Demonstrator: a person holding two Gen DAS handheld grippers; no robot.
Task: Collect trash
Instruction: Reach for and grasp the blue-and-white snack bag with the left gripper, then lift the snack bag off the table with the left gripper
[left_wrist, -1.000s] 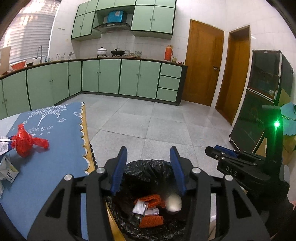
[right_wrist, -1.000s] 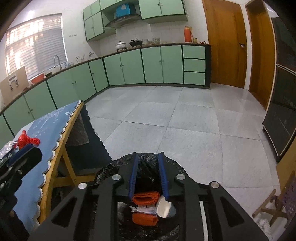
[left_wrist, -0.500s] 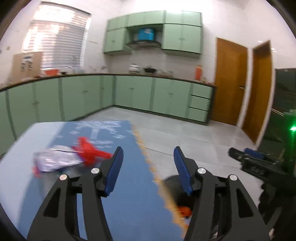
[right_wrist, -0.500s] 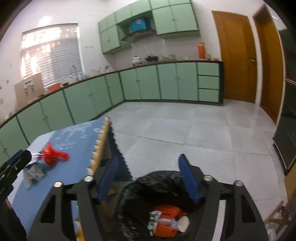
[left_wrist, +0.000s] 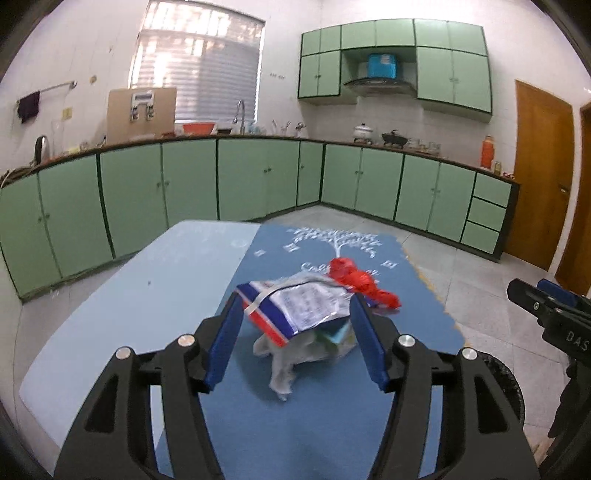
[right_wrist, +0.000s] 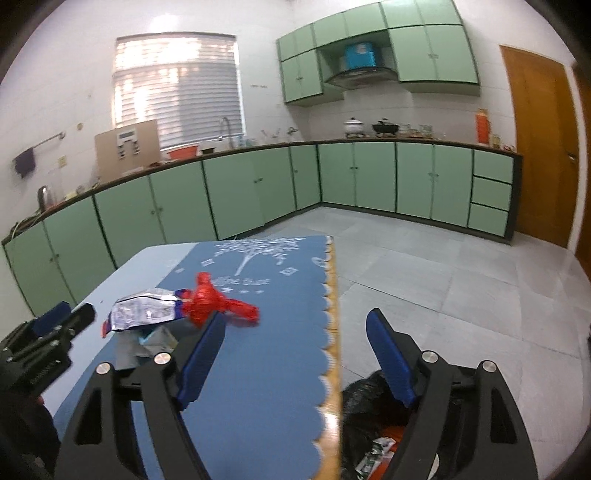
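Reaching with left gripper (left_wrist: 295, 332) wide open, empty, around wrapper (left_wrist: 295, 310); risked pinching only the foil's edge and dropping it short of bin (right_wrist: 373, 417)

Blue desk mat (left_wrist: 332, 413) with white tree print; red plastic bag (left_wrist: 354, 280); silver-blue-red snack wrapper (left_wrist: 295, 306); black bin liner (right_wrist: 373, 402); mint-green cabinets (left_wrist: 258, 177).
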